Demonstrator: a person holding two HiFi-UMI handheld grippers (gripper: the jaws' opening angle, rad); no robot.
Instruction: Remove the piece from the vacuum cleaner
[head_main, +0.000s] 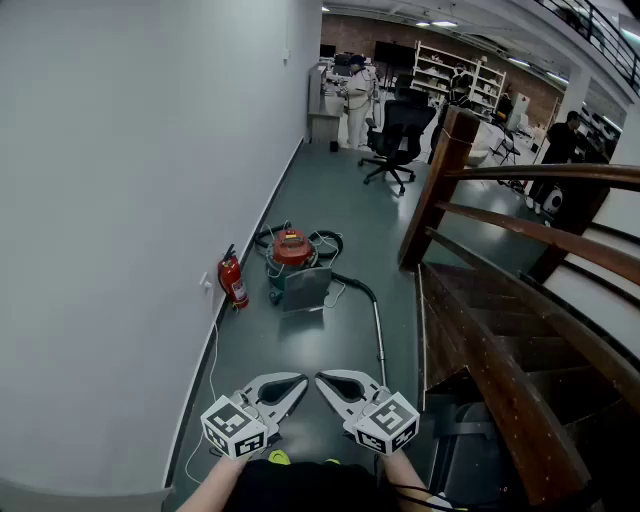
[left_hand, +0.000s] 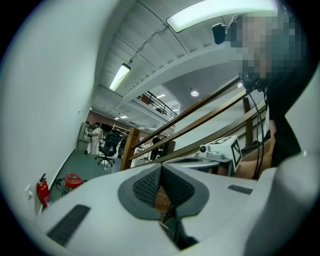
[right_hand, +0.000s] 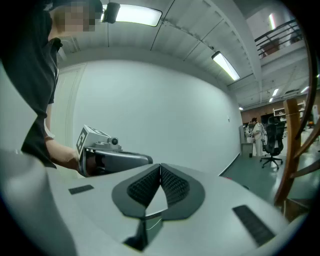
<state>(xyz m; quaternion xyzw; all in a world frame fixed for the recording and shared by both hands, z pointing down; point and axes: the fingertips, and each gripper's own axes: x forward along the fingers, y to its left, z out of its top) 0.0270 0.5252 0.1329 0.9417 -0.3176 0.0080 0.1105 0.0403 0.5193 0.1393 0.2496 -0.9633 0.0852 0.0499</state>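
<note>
The floor (head_main: 330, 200) is dark grey-green and smooth. It runs as a long passage between a plain white wall (head_main: 120, 180) on my left and a wooden staircase (head_main: 500, 330) with brown handrails on my right. Far down, it opens into a workroom with an office chair (head_main: 400, 135), shelves (head_main: 445, 65) and people standing. The vacuum cleaner (head_main: 295, 265) sits on the floor ahead of me, near the wall, red-topped on a grey body, with a red fire extinguisher (head_main: 233, 280) just beside it at the skirting. There is bare floor between me and the cleaner, and a wide lane between it and the stair post. Its black hose (head_main: 355, 283) curves off to the right and joins a metal tube (head_main: 379, 340), whose long axis lies flat along the foot of the stairs, near end toward me. My left hand-held gripper (head_main: 298, 383) and right hand-held gripper (head_main: 324, 383) sit low in front of me, tips near each other, each with jaws closed together on nothing, well apart from the cleaner.
</note>
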